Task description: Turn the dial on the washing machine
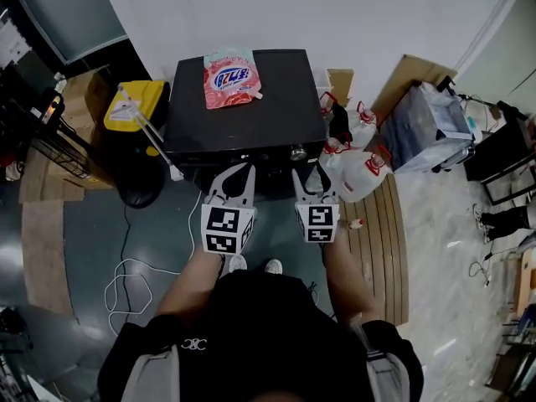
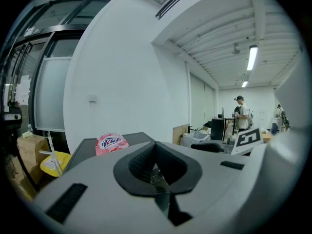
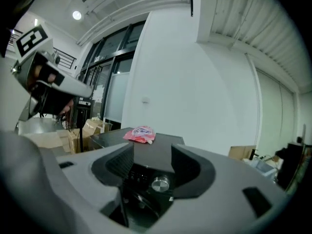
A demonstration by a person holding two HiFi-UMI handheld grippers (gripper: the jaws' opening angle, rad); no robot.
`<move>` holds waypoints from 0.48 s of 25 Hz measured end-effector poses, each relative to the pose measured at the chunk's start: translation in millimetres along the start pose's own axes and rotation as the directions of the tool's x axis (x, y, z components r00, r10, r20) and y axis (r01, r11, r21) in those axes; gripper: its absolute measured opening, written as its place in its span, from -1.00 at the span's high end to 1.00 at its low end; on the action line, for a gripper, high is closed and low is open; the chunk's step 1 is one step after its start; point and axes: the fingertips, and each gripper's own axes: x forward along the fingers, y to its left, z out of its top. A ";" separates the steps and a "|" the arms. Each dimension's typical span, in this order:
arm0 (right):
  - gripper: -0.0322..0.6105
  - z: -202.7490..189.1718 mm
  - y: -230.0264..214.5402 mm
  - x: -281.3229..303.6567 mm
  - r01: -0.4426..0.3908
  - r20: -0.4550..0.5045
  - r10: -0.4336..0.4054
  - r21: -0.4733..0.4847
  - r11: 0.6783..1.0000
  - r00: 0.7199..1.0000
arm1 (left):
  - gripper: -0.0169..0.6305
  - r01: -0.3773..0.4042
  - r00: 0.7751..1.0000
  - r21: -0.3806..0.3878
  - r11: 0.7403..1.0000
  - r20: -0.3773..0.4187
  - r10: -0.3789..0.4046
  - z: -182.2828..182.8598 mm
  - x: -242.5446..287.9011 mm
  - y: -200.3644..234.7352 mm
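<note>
A black washing machine (image 1: 243, 120) stands in front of me, with a pink detergent pouch (image 1: 230, 78) lying on its top. Its silver dial (image 1: 297, 152) sits on the front panel at the right. My right gripper (image 1: 308, 177) is just short of the panel, below the dial. Its jaws are open, and the dial (image 3: 160, 183) shows in the gap between them, untouched, in the right gripper (image 3: 152, 152) view. My left gripper (image 1: 244, 172) is held beside it, in front of the panel's middle. Its pads meet in the left gripper (image 2: 156, 147) view, with nothing held.
A yellow bin (image 1: 134, 105) stands left of the machine, with cardboard boxes (image 1: 79, 99) beyond it. White bags with red handles (image 1: 360, 170) crowd the machine's right side. A white cable (image 1: 126, 275) loops on the floor. A wooden board (image 1: 385, 241) lies to my right. A person (image 2: 242, 112) stands far off.
</note>
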 end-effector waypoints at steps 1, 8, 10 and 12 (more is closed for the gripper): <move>0.18 -8.8 0.1 7.0 -0.006 -0.024 0.006 -0.013 1.000 1.000 | 0.96 -0.009 1.000 -0.001 1.000 -0.003 0.009 -0.9 0.6 3.0; 0.11 -67.2 -5.9 52.2 0.017 -0.187 -0.051 -0.175 0.984 0.981 | 0.96 -0.079 0.996 -0.006 0.997 -0.031 0.079 -12.2 -2.4 24.3; 0.11 -83.5 -6.3 65.7 0.020 -0.225 -0.062 -0.185 0.983 0.972 | 0.96 -0.102 0.994 -0.008 0.995 -0.042 0.101 -15.9 -4.7 31.4; 0.11 -98.4 -6.2 78.3 0.019 -0.252 -0.068 -0.189 0.982 0.965 | 0.96 -0.129 0.990 -0.011 0.992 -0.056 0.128 -21.0 -7.8 40.0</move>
